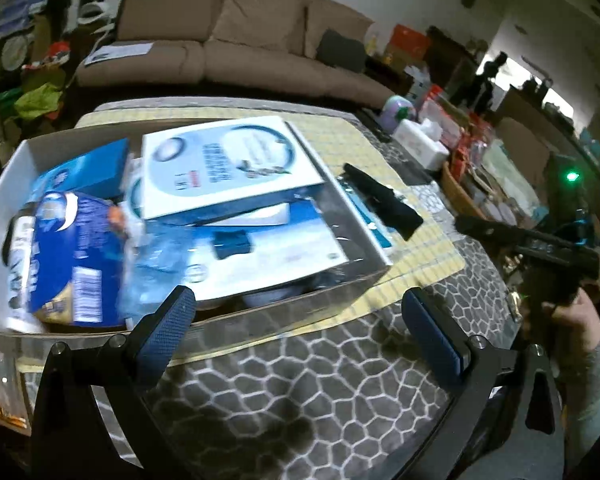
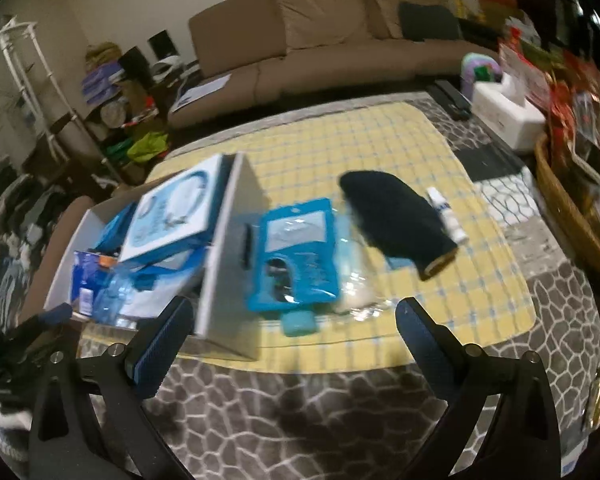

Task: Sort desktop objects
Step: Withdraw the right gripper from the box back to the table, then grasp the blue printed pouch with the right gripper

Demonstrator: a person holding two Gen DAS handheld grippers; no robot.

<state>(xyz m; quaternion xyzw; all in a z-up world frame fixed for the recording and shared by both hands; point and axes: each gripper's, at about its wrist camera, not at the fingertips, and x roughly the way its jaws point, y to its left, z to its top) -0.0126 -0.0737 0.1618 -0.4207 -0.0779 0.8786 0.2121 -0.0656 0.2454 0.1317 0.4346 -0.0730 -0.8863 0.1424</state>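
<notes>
A cardboard box (image 1: 16, 160) (image 2: 228, 240) sits on the left of a yellow checked mat (image 2: 380, 140), packed with blue and white packages, a white headphone carton (image 1: 228, 160) on top. Right of the box lie a teal plastic packet (image 2: 296, 252), a black cloth pouch (image 2: 396, 220) (image 1: 384, 204) and a small white tube (image 2: 446, 216). My left gripper (image 1: 300, 324) is open over the box's near corner, nothing between its fingers. My right gripper (image 2: 292, 336) is open and empty in front of the teal packet; the left wrist view shows it at the right (image 1: 532, 244), held by a hand.
A white tissue box (image 2: 504, 112) and a purple toy (image 2: 480, 72) stand at the table's far right, with a wicker basket (image 2: 568, 208) full of goods beside them. A black remote (image 2: 448, 98) lies near them. A brown sofa (image 2: 320, 40) runs behind the stone-patterned table (image 2: 300, 420).
</notes>
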